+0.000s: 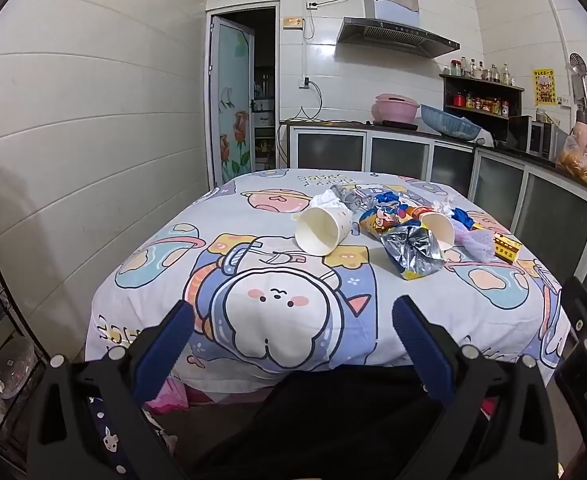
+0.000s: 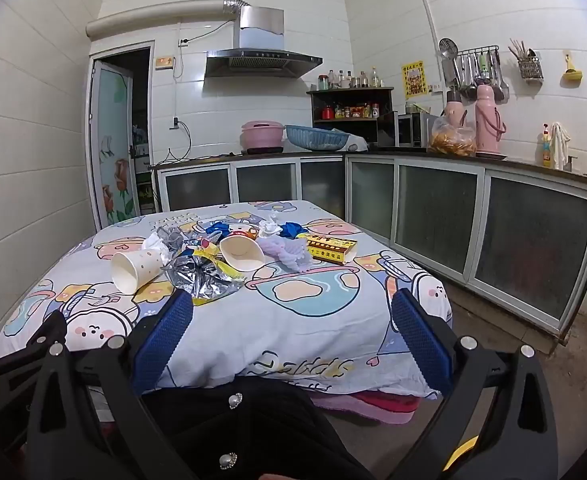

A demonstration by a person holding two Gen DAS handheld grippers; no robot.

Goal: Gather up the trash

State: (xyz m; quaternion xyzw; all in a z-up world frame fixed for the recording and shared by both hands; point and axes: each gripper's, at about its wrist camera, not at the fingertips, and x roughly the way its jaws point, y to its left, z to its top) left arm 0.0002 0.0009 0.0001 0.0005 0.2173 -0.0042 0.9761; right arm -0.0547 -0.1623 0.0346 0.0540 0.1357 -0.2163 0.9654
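Lying in a loose heap on the far half of the table (image 2: 293, 320), the trash is all still there to be gathered. A spotted paper cup (image 1: 323, 230) rests on its side with its mouth toward the cameras, just beside a crumpled foil snack bag (image 1: 413, 254) whose silver inside gapes open. A second paper cup (image 2: 242, 254) lies tipped next to the bag, and behind these sit a ball of white tissue (image 2: 155, 245), blue wrappers (image 2: 291, 230), a pale purple foam net (image 2: 289, 256) and a small yellow carton (image 2: 331, 249) at the right end of the pile. The cartoon-print cloth covering the table is otherwise bare toward the near edge.

Judging from this, nothing has been collected yet: every piece lies loose on the cloth, and no bin or bag to receive it shows in either view.

The left claw (image 1: 293, 344) hangs over the near edge of the table with its blue pads spread as wide as they go, gripping nothing and touching nothing. The right claw (image 2: 292, 340) stands the same way, fully spread and empty, short of the foil bag. Both are well apart from the heap. Dark clothing of the person fills the bottom of both views.
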